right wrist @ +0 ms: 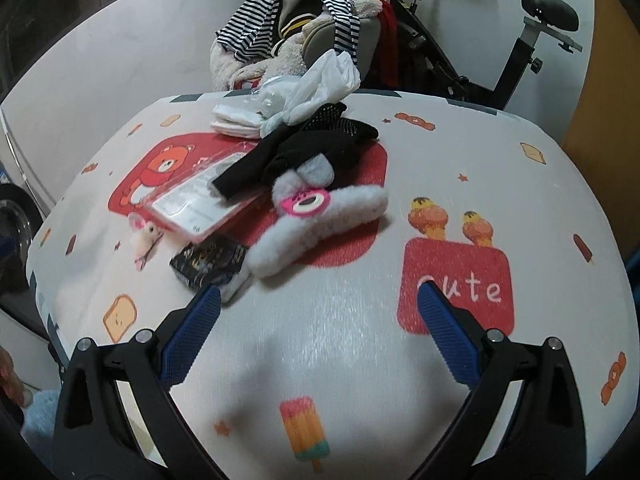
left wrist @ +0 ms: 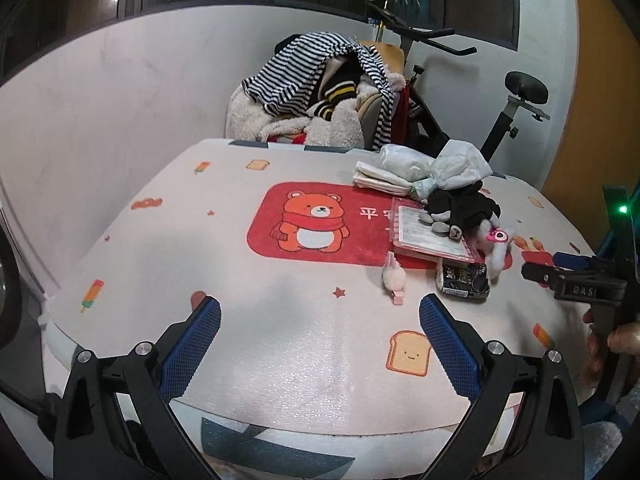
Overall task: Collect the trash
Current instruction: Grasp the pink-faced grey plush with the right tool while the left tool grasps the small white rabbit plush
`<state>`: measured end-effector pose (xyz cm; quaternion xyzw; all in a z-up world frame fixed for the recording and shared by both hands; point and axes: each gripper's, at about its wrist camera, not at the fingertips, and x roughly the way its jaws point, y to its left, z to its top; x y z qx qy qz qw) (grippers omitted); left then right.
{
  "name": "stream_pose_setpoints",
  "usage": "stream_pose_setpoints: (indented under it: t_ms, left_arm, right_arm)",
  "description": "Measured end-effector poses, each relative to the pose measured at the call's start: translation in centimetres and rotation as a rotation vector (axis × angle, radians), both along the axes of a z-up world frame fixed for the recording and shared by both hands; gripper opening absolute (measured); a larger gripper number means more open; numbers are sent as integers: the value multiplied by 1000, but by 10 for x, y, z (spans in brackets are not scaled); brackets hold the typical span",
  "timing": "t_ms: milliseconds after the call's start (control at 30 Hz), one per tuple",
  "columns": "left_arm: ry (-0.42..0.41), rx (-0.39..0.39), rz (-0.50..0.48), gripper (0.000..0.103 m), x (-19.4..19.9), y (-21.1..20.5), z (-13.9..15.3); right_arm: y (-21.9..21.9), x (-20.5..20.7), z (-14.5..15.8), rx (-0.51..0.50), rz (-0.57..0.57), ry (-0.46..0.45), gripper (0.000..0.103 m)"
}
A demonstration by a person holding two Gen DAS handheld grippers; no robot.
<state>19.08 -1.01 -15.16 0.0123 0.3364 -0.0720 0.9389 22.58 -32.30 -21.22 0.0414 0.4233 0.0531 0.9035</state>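
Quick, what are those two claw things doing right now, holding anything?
Left gripper: open, holding nothing, hovering over the table.
Right gripper: open, holding nothing, just short of the black wrapper.

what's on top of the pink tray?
Black clothing lies across the far end of the pink tray, over the white printed sheet inside it. Whatever sits under the clothing is covered.

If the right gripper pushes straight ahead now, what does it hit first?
Probably the fluffy white plush, with the black snack wrapper just off the left finger; the right gripper is open, and depth is uncertain.
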Motion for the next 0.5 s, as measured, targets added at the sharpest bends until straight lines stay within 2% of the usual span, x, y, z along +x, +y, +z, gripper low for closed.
stream_pose_setpoints:
  t_ms: [200,367,500]
  left_arm:
    - [16,3,-16,96,7,-3,-8]
    - [48,-36,-35,87,15,-3,-15]
    - [87,-63,-64,75,25,-10,-20]
  right_arm:
    - [9,27,-5,21,-12,26,95]
    - [13,52,-15,38,-81,74,86]
    - [11,70,-27,46,-150,124,80]
